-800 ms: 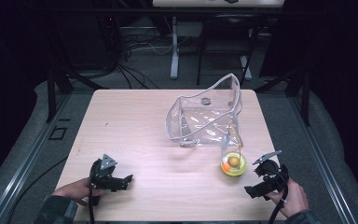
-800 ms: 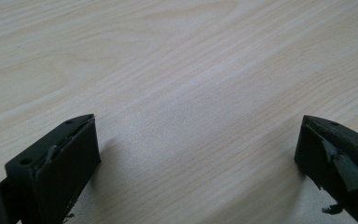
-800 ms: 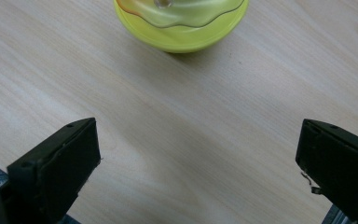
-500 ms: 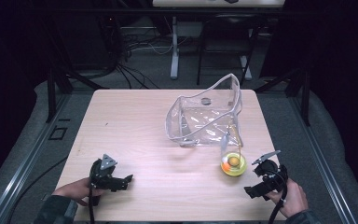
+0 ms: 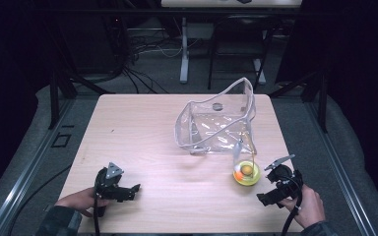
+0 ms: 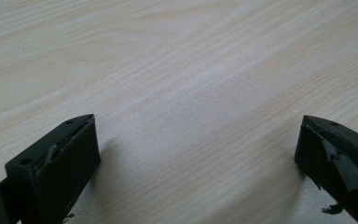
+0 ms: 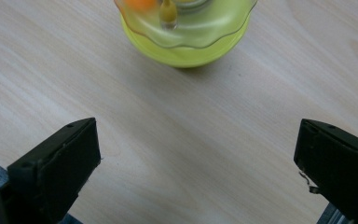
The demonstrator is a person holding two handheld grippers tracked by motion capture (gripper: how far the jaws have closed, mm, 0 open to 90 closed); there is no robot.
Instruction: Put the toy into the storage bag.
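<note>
So there's a light wood table with a clear plastic bag sitting toward the far right side, its open mouth tipped up and facing the far-right corner, long side running roughly left to right. Just in front of it, near the right edge, is a little yellow-green bowl with something orange and yellowish inside under a clear wavy-edged lid. The right gripper is just beside the bowl, jaws spread wide, nothing in them, pointed at it. The left gripper sits at the near-left, jaws also wide apart and empty over bare wood.
</note>
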